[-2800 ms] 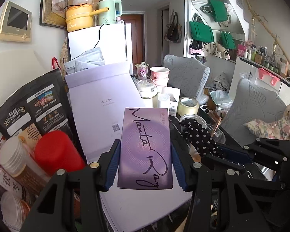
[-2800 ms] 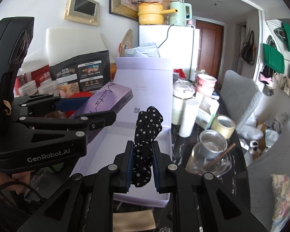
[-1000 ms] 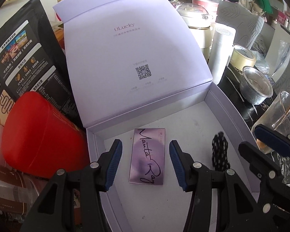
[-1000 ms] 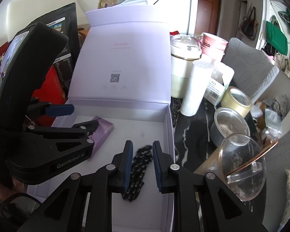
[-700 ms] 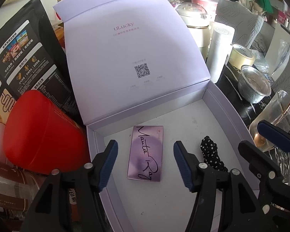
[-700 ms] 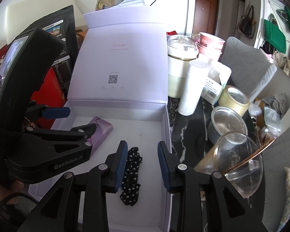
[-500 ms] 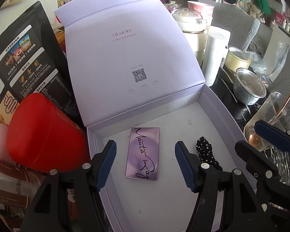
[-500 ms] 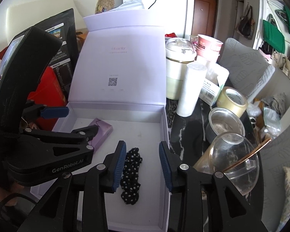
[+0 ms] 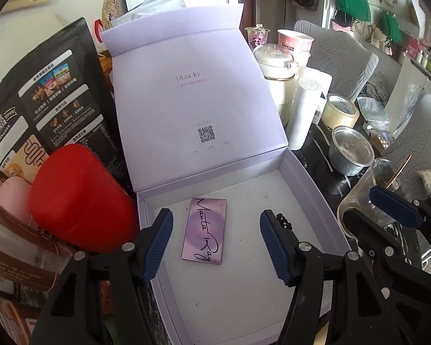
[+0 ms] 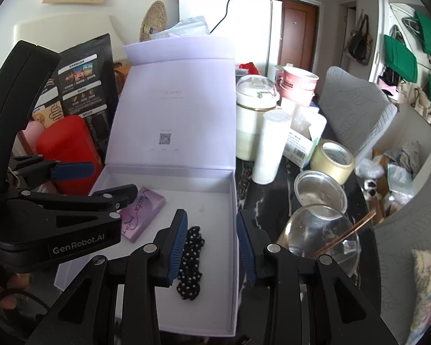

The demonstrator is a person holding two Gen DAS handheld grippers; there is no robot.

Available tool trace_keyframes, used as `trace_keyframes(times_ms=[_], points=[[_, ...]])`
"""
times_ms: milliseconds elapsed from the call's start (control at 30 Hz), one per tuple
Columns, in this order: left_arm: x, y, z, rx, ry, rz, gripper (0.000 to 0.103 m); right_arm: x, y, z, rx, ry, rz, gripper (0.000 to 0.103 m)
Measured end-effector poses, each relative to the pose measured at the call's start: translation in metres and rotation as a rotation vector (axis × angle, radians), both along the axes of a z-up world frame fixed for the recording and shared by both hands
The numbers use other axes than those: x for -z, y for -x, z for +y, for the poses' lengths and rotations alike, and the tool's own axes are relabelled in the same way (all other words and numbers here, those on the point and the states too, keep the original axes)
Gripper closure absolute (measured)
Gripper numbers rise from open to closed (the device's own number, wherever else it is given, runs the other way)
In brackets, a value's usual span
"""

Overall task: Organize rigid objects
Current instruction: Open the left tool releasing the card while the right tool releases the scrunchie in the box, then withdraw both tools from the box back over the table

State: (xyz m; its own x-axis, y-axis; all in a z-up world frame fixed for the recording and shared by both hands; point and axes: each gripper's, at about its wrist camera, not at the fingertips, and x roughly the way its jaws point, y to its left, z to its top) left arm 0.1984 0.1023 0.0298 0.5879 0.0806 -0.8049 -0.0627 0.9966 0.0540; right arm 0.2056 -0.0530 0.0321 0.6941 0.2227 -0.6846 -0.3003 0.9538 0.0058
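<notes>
Currently the purple case (image 9: 205, 231) lies flat at lower centre inside the lavender box (image 9: 310, 178), between the spread, empty fingers of the left gripper (image 9: 215, 244). It is judged light, stiff and slick-faced; take it across its long edges. The right gripper (image 10: 211, 241) hangs open and empty above the soft dotted scrunchie (image 10: 191, 264).

Both wrist views I receive are evenly daylit, the light entering from the far right of the room. The open lavender box (image 9: 307, 178) is bright, its upright lid (image 9: 192, 92) almost washed out in the right view, where the printed text is faint. Shadows are soft and short. Focus is sharp at centre. Fisheye curvature bends straight edges toward the frame borders, and black vignetting fills the corners. The glass jug (image 10: 321, 235) shows small glints.
</notes>
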Motion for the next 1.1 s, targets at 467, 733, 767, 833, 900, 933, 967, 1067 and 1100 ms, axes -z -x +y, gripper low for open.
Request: trace_keyframes(times_ms=[467, 733, 767, 833, 900, 933, 967, 1067, 1100], points=[[-0.043, 0.037, -0.014, 0.037, 0.004, -0.098, 0.04, -0.038, 0.041, -0.007, 0.006, -0.003, -0.087, 0.068], [-0.062, 0.064, -0.027, 0.073, 0.008, -0.147, 0.04, -0.055, 0.07, -0.015, 0.027, -0.01, -0.133, 0.068], [-0.063, 0.066, -0.028, 0.077, 0.01, -0.151, 0.04, -0.057, 0.072, -0.016, 0.029, -0.009, -0.137, 0.068], [-0.067, 0.074, -0.029, 0.079, 0.01, -0.161, 0.04, -0.06, 0.08, -0.018, 0.032, -0.009, -0.148, 0.068], [-0.071, 0.082, -0.03, 0.083, 0.016, -0.17, 0.04, -0.063, 0.088, -0.019, 0.034, -0.008, -0.155, 0.068], [-0.072, 0.086, -0.031, 0.085, 0.018, -0.174, 0.04, -0.064, 0.091, -0.02, 0.034, -0.007, -0.158, 0.068], [-0.074, 0.09, -0.032, 0.087, 0.019, -0.179, 0.04, -0.065, 0.094, -0.021, 0.034, -0.007, -0.161, 0.068], [-0.077, 0.102, -0.035, 0.095, 0.016, -0.189, 0.04, -0.067, 0.105, -0.023, 0.036, -0.012, -0.172, 0.064], [-0.077, 0.106, -0.036, 0.097, 0.015, -0.191, 0.04, -0.067, 0.109, -0.023, 0.036, -0.016, -0.179, 0.064]])
